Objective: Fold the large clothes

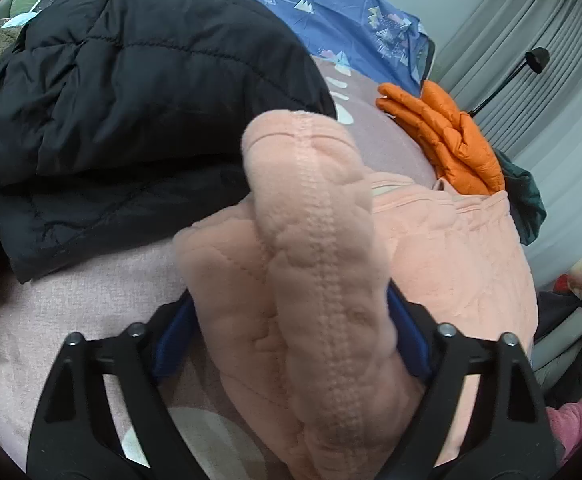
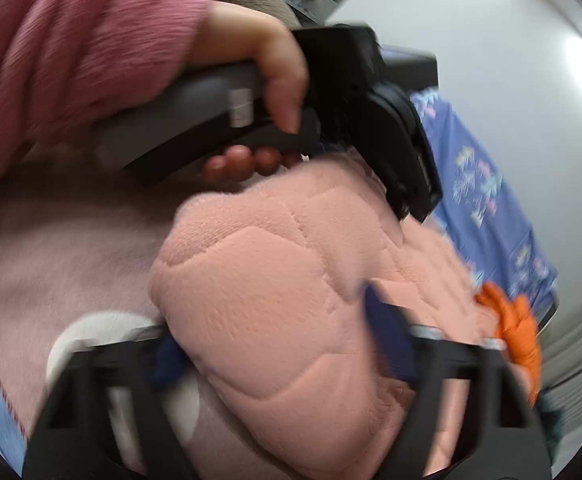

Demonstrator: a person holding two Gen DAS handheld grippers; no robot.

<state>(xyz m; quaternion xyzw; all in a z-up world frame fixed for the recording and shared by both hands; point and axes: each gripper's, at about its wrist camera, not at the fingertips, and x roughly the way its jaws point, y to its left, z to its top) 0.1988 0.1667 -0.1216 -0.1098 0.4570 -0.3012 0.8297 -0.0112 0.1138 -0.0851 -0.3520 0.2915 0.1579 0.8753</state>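
Bed [image 1: 71, 300], pink sheet, several garments on it.
Peach quilted garment [image 1: 451, 264] lies near edge; black puffer jacket [image 1: 131, 100] beside it, orange jacket [image 1: 451, 136] behind, blue patterned bedding [image 1: 331, 4] at far end.

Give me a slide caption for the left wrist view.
Left hand-held gripper clamps a thick fold of peach quilted garment beside a black puffer jacket.

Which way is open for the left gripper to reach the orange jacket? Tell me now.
Probably none yet. The left gripper is full of a thick fold of the peach quilted garment, and more of that garment lies between it and the orange jacket. Release first.
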